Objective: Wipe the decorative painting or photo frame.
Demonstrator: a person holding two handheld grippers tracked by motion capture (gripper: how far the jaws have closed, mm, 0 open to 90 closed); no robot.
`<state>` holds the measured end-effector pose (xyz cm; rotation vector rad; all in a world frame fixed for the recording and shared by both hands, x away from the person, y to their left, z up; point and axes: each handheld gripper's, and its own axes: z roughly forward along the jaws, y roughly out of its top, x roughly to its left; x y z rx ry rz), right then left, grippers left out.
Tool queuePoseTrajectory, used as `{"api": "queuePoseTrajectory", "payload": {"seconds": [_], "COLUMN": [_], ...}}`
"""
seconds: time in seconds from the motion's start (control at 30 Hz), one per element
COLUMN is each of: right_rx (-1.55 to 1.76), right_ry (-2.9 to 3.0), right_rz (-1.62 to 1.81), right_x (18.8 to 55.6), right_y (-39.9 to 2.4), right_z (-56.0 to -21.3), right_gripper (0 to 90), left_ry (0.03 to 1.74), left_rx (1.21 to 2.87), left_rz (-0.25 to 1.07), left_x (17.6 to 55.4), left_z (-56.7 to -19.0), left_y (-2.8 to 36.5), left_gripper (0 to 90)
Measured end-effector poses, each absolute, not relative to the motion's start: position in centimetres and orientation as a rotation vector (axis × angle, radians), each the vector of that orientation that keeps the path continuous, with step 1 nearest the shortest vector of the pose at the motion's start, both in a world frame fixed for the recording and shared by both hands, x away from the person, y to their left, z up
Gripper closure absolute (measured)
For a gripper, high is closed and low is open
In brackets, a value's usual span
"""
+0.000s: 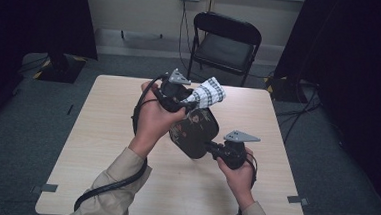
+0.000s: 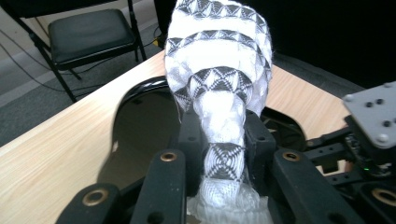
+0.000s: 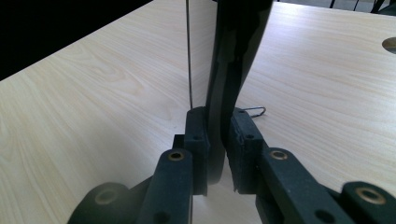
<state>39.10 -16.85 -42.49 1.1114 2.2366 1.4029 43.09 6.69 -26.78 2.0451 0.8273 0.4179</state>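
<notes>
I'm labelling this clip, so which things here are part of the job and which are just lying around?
In the job:
- black tray, clamped at its edge by the right gripper
- patterned cloth, pinched in the left gripper

Just lying about:
- folding chair
- paper clip on the table

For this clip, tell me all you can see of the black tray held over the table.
The glossy black rounded-rectangle tray, plastic or lacquer by its shine, has a raised rim and faint pale markings on its face. It is tilted up off the light wooden table. The right gripper is clamped on its lower rim, jaws shut on the thin edge. At its upper end, the left gripper holds a white cloth with black geometric bands against it.
</notes>
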Motion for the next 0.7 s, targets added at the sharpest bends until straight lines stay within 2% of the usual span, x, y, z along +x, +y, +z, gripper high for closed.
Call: {"api": "queuePoseTrajectory", "payload": {"seconds": [0.7], "right_rx": [1.103], "right_ry": [2.248], "right_rz": [1.388], "right_x": [39.0], "right_y": [-17.3], "right_z": [-42.3], "right_gripper": [79.5], "left_ry": [0.972], "left_rx": [2.004], "left_rz": [0.477], "left_x": [44.3], "left_z": [-27.2], "left_y": [9.2], "left_gripper": [73.8]}}
